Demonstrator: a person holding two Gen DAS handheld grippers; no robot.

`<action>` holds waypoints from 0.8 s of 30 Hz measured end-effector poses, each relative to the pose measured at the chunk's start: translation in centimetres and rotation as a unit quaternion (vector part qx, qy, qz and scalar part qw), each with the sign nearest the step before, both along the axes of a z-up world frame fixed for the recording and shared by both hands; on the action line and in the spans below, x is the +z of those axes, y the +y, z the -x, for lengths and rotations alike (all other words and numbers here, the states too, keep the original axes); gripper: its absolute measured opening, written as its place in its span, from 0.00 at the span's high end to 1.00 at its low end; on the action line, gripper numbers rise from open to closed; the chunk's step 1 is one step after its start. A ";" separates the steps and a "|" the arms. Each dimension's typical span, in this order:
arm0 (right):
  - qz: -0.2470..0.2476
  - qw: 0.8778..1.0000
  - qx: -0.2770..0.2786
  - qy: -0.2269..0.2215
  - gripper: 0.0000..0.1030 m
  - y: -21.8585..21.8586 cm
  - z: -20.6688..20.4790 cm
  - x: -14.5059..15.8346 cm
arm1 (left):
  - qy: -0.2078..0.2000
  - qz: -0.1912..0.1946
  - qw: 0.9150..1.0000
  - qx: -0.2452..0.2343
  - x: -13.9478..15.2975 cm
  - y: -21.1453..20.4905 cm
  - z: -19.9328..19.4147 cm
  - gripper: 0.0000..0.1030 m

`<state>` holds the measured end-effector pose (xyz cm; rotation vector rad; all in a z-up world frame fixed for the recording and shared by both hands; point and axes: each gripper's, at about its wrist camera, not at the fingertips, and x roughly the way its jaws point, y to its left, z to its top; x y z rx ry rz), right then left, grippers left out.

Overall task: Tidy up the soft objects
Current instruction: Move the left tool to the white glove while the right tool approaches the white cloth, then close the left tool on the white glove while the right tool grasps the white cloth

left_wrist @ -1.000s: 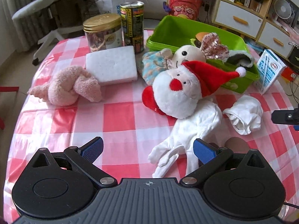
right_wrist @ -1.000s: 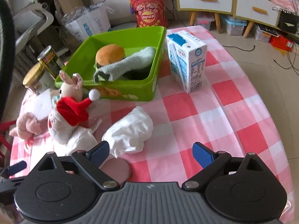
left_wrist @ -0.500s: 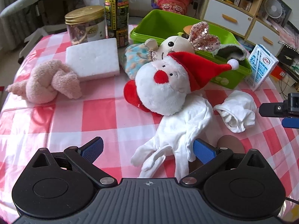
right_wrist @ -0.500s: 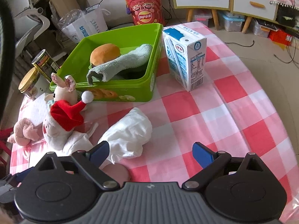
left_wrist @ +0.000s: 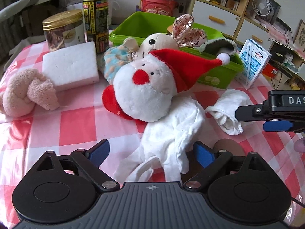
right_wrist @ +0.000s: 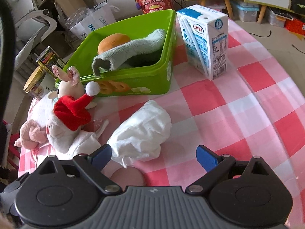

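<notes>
Now, left wrist view: closer in than a second ago, Santa plush (left_wrist: 144,93) grown large at frame centre, pink knotted towel (left_wrist: 28,93) pushed to the far left edge. Left tongs (left_wrist: 151,153) wide open, holding nothing; blue fingertips straddling the flat white glove (left_wrist: 171,133) at lower centre, glove's fingers trailing between them, contact hard to judge. Bunny plush (left_wrist: 158,42) behind Santa, leaning on the near wall of the green bin (left_wrist: 141,24) at upper centre. White foam block (left_wrist: 70,64) at left, gold-lid jar (left_wrist: 63,29) and tall can (left_wrist: 96,21) upper left, milk carton (left_wrist: 253,64) at right. Right tongs (left_wrist: 266,119) newly poking in from the right edge, tips just beside the crumpled white glove (left_wrist: 228,110). Reads as both sides closing on a glove each, grasp not yet made.

Right wrist view: also moved in and lower; crumpled white glove (right_wrist: 143,133) bigger now, at centre, its near edge touching the left blue fingertip. Right tongs (right_wrist: 154,155) wide open, empty. Green bin (right_wrist: 167,43) above centre, already holding a bun toy (right_wrist: 112,40) and grey-green cloth (right_wrist: 129,47). Milk carton (right_wrist: 205,38) upper right on the pink checked tabletop (right_wrist: 247,114). Likely next: shut on gloves, carry to bin.
</notes>
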<state>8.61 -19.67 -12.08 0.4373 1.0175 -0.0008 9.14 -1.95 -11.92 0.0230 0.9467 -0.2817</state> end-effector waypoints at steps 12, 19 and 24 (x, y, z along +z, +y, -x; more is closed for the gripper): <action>0.069 0.995 0.041 -0.060 0.21 2.1 -0.1 -0.3 | 0.004 0.006 1.000 -0.001 -0.6 -0.9 -0.5 0.28; 0.090 0.992 0.060 -0.069 0.22 3.2 0.0 -0.4 | 0.013 0.022 1.000 -0.001 -0.4 -0.7 -0.7 0.39; 0.093 0.991 0.059 -0.077 0.29 3.4 0.1 -0.2 | 0.017 0.028 0.999 0.003 -0.3 -0.6 -0.7 0.45</action>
